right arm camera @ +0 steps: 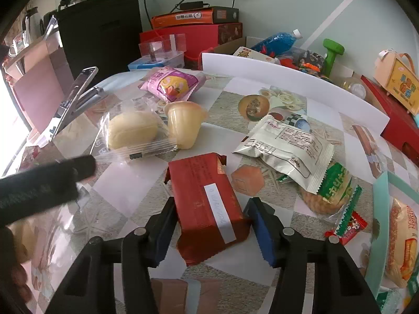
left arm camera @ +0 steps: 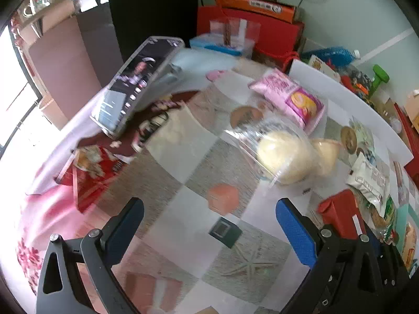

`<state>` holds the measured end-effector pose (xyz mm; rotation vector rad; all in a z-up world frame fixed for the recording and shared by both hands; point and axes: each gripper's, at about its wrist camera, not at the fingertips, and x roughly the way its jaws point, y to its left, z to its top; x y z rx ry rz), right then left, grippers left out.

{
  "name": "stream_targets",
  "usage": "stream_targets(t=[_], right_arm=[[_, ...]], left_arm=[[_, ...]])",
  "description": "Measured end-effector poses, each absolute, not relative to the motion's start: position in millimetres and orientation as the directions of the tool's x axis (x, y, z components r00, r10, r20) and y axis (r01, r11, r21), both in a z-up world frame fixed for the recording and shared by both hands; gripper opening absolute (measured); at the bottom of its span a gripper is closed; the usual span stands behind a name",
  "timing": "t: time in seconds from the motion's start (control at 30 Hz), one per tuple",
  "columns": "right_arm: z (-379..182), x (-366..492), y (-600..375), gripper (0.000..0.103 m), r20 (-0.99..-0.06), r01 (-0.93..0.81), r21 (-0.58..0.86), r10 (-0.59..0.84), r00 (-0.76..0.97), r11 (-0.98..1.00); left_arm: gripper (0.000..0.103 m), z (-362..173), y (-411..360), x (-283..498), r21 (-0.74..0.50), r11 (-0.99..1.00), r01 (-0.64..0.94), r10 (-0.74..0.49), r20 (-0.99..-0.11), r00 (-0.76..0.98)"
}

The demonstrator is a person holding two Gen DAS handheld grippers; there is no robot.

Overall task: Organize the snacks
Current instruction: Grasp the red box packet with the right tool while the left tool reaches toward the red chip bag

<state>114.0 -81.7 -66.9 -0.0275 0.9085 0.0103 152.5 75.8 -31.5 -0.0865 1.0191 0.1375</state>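
Right gripper point(right arm camera: 210, 231) clamps the red snack pack point(right arm camera: 207, 206) on the table point(right arm camera: 125, 183), lift judged next, while left gripper point(left arm camera: 209, 225) hangs wide and empty.

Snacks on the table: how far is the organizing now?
Done: one orange-printed packet lies in the teal tray. In hand: the right gripper clamps the red rectangular packet; the left gripper is open, empty. Left loose: clear-wrapped pale bun, yellow jelly cup, pink packet, white foil packet, green cracker packet.
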Motion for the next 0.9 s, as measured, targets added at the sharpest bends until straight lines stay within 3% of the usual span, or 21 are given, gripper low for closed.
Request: stream_targets(t=[0.17,0.37,0.53,0.73,0.83,0.9], right_arm=[[-67.0,114.2,-81.3,0.057,-0.788,-0.02,-0.024,-0.006,0.615,1.0],[-67.2,114.1,-81.1,0.057,-0.788,-0.02,-0.024,-0.007,0.615,1.0],[-67.7,114.1,-80.5,0.057,-0.789,-0.02,-0.033,-0.014,0.615,0.999],[-67.9,114.4,-80.0,0.057,-0.789,-0.021,-0.039,-0.018,0.614,0.999],[-68.1,114.5,-79.6,0.057,-0.789,-0.021,-0.043,-0.022,0.614,0.999],[-68.1,114.6,-78.9,0.057,-0.789,-0.021,-0.047,-0.024,0.614,0.999]], left_arm=[[0.101,-7.8,88.8,141.4,0.014,0.985,-0.171,0.113,-0.803,0.585],[0.101,10.2,133.8,132.2,0.068,0.953,-0.294,0.241,-0.76,0.604],[0.101,-9.3,184.0,137.1,0.082,0.91,-0.406,0.305,-0.797,0.522],[0.1,-36.9,203.8,147.0,0.046,0.921,-0.386,0.243,-0.844,0.479],[0.087,-42.3,208.1,151.2,-0.001,0.929,-0.369,0.195,-0.847,0.494],[0.071,-42.8,209.0,153.7,-0.045,0.937,-0.345,0.148,-0.847,0.511]])
